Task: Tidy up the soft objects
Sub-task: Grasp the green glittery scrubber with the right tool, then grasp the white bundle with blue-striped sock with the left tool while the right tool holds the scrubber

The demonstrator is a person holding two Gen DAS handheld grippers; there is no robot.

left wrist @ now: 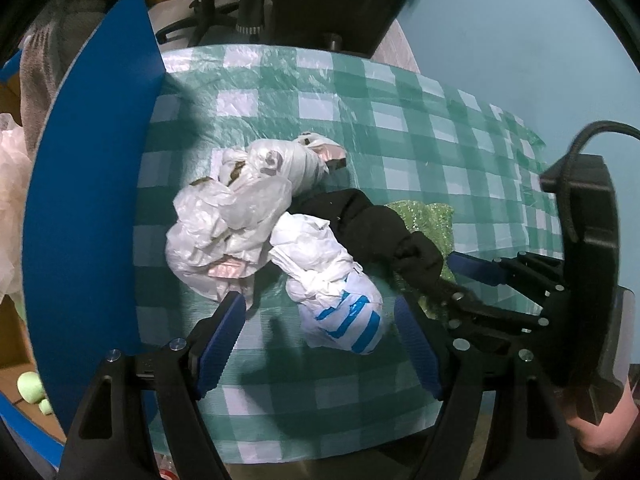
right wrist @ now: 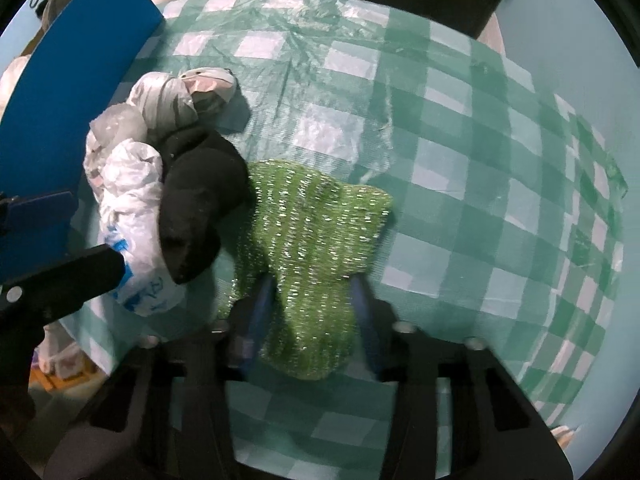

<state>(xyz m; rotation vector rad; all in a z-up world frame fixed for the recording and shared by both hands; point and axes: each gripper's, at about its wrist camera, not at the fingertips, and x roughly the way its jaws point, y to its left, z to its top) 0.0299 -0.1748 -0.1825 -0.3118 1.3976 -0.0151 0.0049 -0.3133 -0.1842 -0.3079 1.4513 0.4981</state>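
A pile of soft things lies on the green checked tablecloth: crumpled white plastic bags, a white bag with blue stripes, a black cloth and a sparkly green cloth. My left gripper is open, its blue pads on either side of the striped bag's near end. My right gripper has its blue pads around the near part of the green cloth, which drapes between them. The right gripper also shows in the left wrist view beside the black cloth.
A blue board stands along the table's left side. A cardboard box with pale green balls sits lower left. An office chair base stands beyond the table's far edge. The left gripper's finger shows in the right wrist view.
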